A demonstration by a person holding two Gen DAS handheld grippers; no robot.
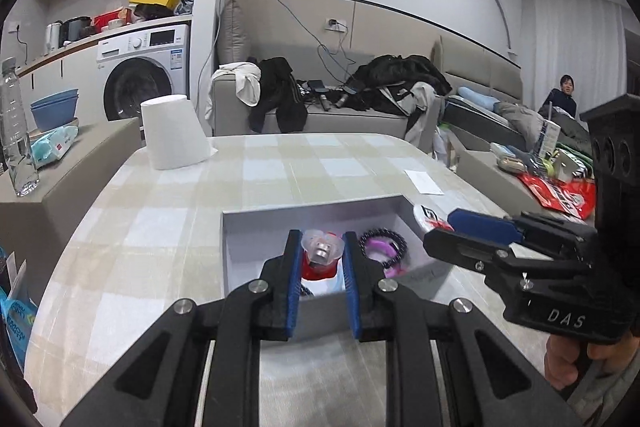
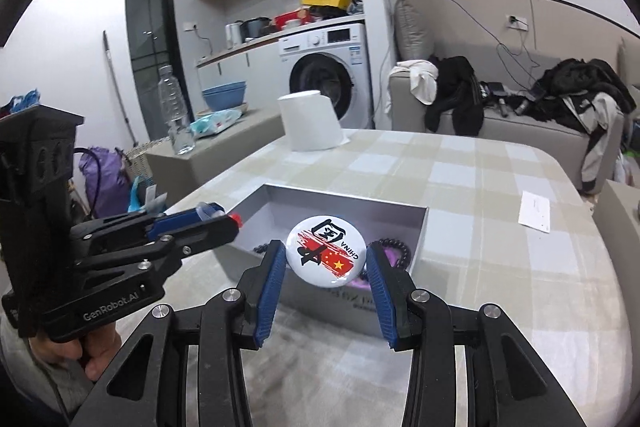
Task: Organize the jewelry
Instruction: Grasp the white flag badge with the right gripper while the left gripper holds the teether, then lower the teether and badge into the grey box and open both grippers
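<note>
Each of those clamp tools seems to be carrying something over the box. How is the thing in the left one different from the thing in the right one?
The left gripper pinches a small clear plastic trinket with a metal piece inside; the right gripper clamps a round white badge printed with red, black and "CHINA". The trinket is see-through and lumpy; the badge is opaque and flat-faced. The left jaws stand narrower than the right. Both are held above the open white box.

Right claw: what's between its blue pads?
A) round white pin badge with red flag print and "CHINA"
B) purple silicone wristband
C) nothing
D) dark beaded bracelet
A: in the right wrist view the right claw clamps the round white pin badge with red flag print edge to edge above the open grey box, while the dark beaded bracelet and the purple silicone wristband lie inside the box.
</note>
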